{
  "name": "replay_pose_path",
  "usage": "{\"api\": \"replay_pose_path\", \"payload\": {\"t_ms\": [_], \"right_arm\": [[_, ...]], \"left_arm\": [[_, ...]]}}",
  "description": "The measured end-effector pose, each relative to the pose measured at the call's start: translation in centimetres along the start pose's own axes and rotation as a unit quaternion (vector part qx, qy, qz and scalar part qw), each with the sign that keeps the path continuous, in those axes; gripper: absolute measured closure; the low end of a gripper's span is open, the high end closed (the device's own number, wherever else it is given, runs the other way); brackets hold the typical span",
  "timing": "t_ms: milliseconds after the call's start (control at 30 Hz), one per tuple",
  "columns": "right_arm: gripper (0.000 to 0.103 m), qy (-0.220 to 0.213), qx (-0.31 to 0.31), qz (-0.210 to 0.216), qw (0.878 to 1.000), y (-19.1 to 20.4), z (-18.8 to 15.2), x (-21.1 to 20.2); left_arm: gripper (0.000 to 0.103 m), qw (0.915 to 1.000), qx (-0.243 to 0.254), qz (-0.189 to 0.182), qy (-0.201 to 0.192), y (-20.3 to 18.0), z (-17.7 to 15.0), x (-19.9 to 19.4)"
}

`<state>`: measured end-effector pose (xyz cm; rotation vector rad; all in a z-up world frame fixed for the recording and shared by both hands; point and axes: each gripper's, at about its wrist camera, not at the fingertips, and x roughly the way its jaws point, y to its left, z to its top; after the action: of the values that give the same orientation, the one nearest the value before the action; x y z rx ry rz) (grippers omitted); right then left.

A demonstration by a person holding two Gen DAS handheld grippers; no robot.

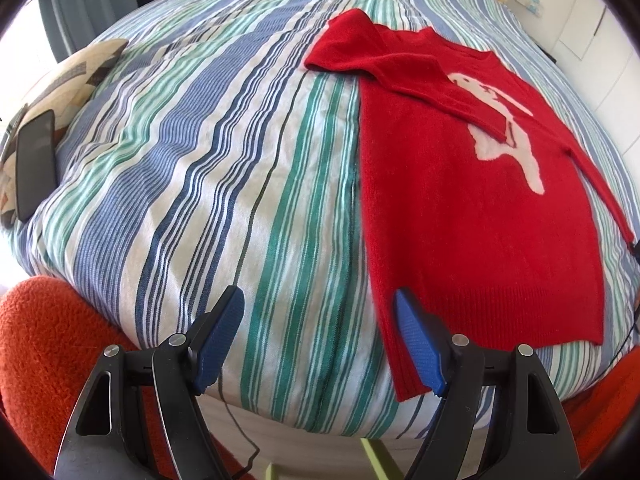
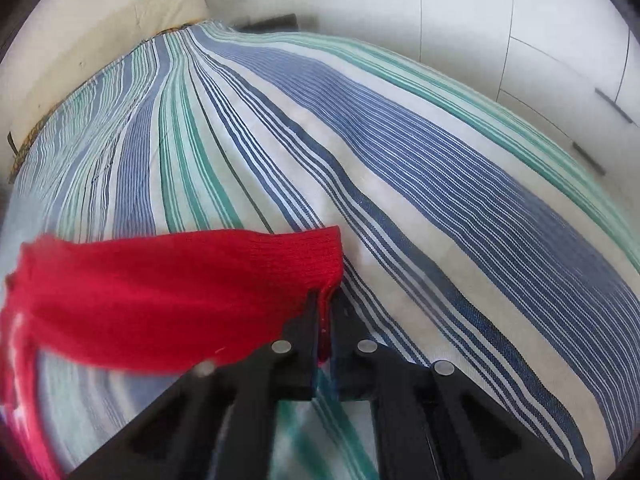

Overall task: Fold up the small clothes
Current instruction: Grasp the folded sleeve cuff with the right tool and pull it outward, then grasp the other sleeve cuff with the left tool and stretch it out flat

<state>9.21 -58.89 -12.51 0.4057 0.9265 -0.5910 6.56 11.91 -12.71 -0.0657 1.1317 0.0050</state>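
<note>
One red sweater [image 1: 480, 208] with a white animal figure [image 1: 504, 120] on its chest, spread flat on the right half of a bed [image 1: 240, 160] covered in blue, green and white stripes. One sleeve folded across the chest, its cuff resting on the white figure; the other sleeve trailing down the sweater's right edge toward the rim of the left wrist view. Ribbed hem nearest the camera, close to the bed's near edge. Left claw [image 1: 320, 344] hovering over that near edge, jaws wide apart with nothing between them; two blue pads, the right one [image 1: 418, 344] over the sweater's lower left corner, the left one over bare striped cover; touching the knit or not, cannot tell. Right claw [image 2: 325, 320] pinched tight on the ribbed cuff [image 2: 308, 256] of a red sleeve, the knit stretching away to the left in the right wrist view and blurring there. Around the bed: one dark phone [image 1: 36, 164] lying on a patterned cushion [image 1: 68, 80] at the far left edge, well apart from the sweater; orange fleecy fabric [image 1: 44, 340] at the lower left and lower right; one thin dark cable [image 1: 240, 432] hanging below the bed's front edge; one cream pillow [image 2: 160, 12] at the head of the bed; white cabinet doors [image 2: 560, 60] along the right side. Striped cover between the left claw and the phone bare.
</note>
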Motion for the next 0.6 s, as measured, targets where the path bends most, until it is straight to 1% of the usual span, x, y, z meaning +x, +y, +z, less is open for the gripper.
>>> {"api": "replay_pose_path", "payload": {"t_ms": [67,100,133,167,200,233,267,300,367,400,433,500,533,567,600], "right_arm": [[0.099,-0.004,0.003,0.001,1.000,-0.6,0.0,-0.1],[0.096,-0.006,0.002,0.006,1.000,-0.7,0.0,-0.2],[0.084,-0.006,-0.001,0.010,1.000,-0.6,0.0,-0.5],[0.064,-0.007,-0.005,0.011,1.000,-0.7,-0.1,-0.8],[0.051,-0.008,-0.009,0.014,1.000,-0.7,-0.3,-1.3],[0.031,-0.012,-0.011,0.016,1.000,-0.6,-0.4,-1.9],[0.030,-0.022,-0.013,0.012,1.000,-0.6,-0.4,-2.7],[0.030,-0.032,-0.016,0.004,0.999,-0.7,-0.5,-3.8],[0.030,-0.048,-0.022,0.000,0.999,-0.8,-0.8,-6.2],[0.030,-0.055,-0.026,0.004,0.998,-0.9,-1.0,-7.6],[0.030,-0.061,-0.032,0.012,0.998,-0.8,-1.3,-9.0],[0.029,-0.071,-0.043,0.039,0.996,-0.5,-2.1,-11.9],[0.027,-0.077,-0.048,0.053,0.994,-0.2,-2.8,-13.4],[0.023,-0.083,-0.054,0.065,0.993,0.0,-3.6,-14.6],[0.022,-0.090,-0.059,0.077,0.991,0.4,-4.5,-15.6]], "left_arm": [[0.024,0.9996,0.022,0.015,-0.008,-0.6,0.5,-0.6],[0.024,0.9988,0.040,0.022,-0.016,-1.1,0.9,-1.0],[0.024,0.9975,0.059,0.028,-0.026,-1.6,1.6,-1.5],[0.024,0.9955,0.080,0.031,-0.042,-2.4,2.5,-2.1],[0.024,0.9927,0.101,0.030,-0.058,-3.3,3.6,-2.8],[0.024,0.9889,0.125,0.027,-0.076,-4.4,4.9,-3.4],[0.024,0.9842,0.150,0.021,-0.092,-5.7,6.2,-3.9],[0.020,0.9789,0.177,0.014,-0.101,-7.2,7.5,-4.1],[0.011,0.9653,0.240,-0.013,-0.101,-10.6,9.9,-3.4],[0.010,0.9570,0.272,-0.026,-0.097,-12.4,10.7,-2.5],[0.010,0.9481,0.304,-0.029,-0.090,-14.2,11.2,-1.2],[0.011,0.9329,0.353,-0.011,-0.071,-17.5,11.8,2.4],[0.012,0.9271,0.370,-0.004,-0.057,-18.8,12.0,4.2],[0.017,0.9232,0.382,0.000,-0.042,-20.0,12.0,5.9],[0.020,0.9219,0.386,0.002,-0.027,-20.7,12.2,7.5]]}}
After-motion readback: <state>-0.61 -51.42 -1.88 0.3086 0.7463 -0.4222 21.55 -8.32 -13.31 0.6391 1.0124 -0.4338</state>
